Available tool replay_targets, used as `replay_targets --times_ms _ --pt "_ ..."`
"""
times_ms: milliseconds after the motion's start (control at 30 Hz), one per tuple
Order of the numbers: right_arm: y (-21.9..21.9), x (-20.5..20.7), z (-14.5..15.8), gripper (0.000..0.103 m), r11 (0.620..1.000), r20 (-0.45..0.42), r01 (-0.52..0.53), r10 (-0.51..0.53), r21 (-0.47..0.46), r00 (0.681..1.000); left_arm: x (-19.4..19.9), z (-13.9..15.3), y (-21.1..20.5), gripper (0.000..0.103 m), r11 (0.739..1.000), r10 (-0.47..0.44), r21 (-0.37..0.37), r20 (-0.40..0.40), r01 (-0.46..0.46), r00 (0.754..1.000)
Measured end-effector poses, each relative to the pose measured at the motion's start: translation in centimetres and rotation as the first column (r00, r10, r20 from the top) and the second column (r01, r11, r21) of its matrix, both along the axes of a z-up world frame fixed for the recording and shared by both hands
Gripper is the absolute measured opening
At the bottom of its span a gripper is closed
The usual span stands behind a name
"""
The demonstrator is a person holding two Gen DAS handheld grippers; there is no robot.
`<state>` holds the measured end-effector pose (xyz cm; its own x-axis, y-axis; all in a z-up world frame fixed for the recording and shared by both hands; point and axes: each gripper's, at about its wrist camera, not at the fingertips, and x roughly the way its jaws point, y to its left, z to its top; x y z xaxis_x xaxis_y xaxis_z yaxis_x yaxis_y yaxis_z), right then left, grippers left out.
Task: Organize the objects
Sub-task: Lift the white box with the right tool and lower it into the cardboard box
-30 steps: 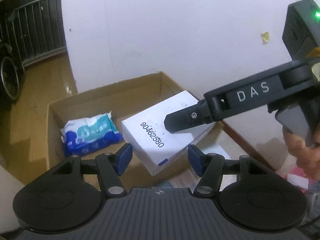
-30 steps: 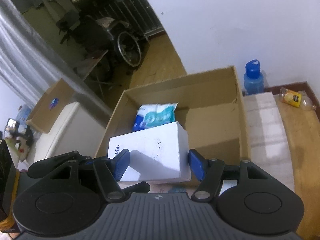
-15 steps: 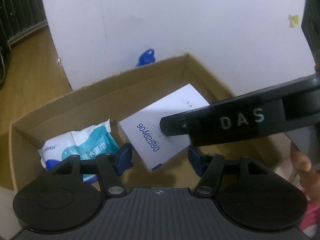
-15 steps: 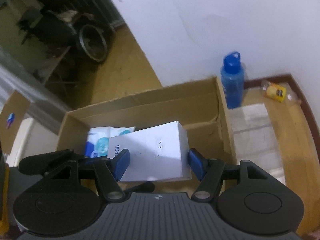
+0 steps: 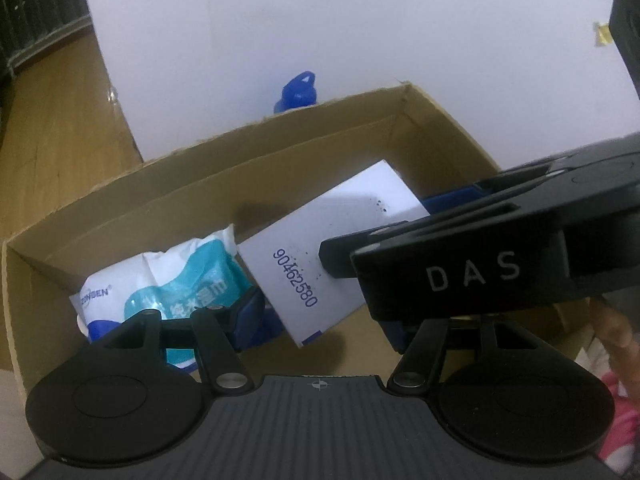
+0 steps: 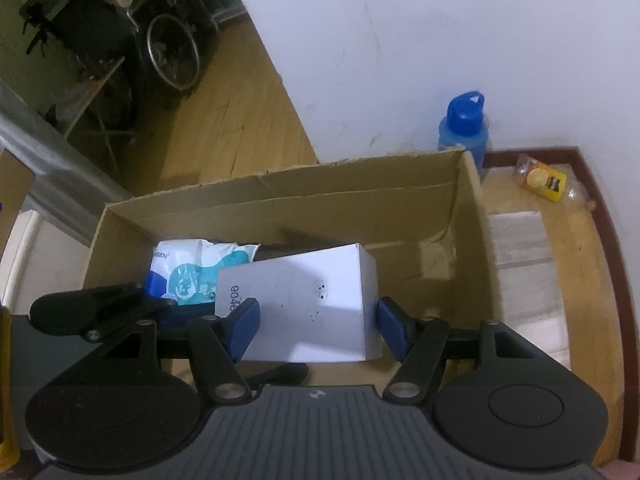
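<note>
Though still gripped, white box (image 6: pixel 316 304) lower.

Dim indoor light, bluish cast; soft focus, strong fisheye edge bending; light source perhaps overhead.

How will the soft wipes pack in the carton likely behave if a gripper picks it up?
The wipes pack has a crinkled film wrapper, so it probably sags and may slip. It looks light for its size. Lying flat in the cardboard box, it should not roll.
</note>
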<state>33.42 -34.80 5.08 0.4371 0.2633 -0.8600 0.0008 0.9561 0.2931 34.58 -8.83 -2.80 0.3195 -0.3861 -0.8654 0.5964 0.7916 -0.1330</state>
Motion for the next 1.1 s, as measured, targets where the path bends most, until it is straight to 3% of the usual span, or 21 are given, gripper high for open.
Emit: replay_targets --times_ms 133,300,600,733,867,1000,1100 --pt "0.3 1.0 -0.5 0.068 0.999 -0.021 0.017 -0.018 -0.04 1.0 1.5 -0.7 -0.3 0.061 0.999 0.029 -0.033 -0.033 -0.03 0.999" --pt "1.5 1.4 -1.8 0.071 0.995 -0.043 0.002 -0.006 -0.1 0.999 1.9 -2.1 -1.3 0.061 0.998 -0.019 0.053 -0.015 0.02 1.0" --pt "1.7 1.5 -2.7 0.071 0.993 -0.029 0.005 -0.008 -0.116 1.0 1.9 -2.2 -0.8 0.062 0.998 0.011 0.066 0.0 -0.011 1.0" --pt "1.6 1.0 -2.2 0.071 0.995 -0.031 0.0 -0.003 -0.097 1.0 1.2 -1.2 0.2 0.062 0.999 0.021 0.032 0.012 -0.022 1.0" --pt "1.4 0.2 -0.7 0.07 0.995 0.02 -0.003 0.005 -0.104 1.0 1.1 -1.1 0.5 0.06 0.998 0.008 0.065 0.03 -0.01 1.0" --pt "0.2 -0.4 1.1 0.07 0.996 0.057 0.002 0.003 -0.091 0.998 0.3 -0.4 1.7 0.059 0.999 0.026 0.022 0.027 -0.026 0.999" --pt "-1.0 -0.3 1.3 0.066 0.997 0.049 0.006 -0.002 -0.083 0.999 0.0 0.4 2.3 0.058 0.999 0.001 0.04 0.05 -0.003 0.999"
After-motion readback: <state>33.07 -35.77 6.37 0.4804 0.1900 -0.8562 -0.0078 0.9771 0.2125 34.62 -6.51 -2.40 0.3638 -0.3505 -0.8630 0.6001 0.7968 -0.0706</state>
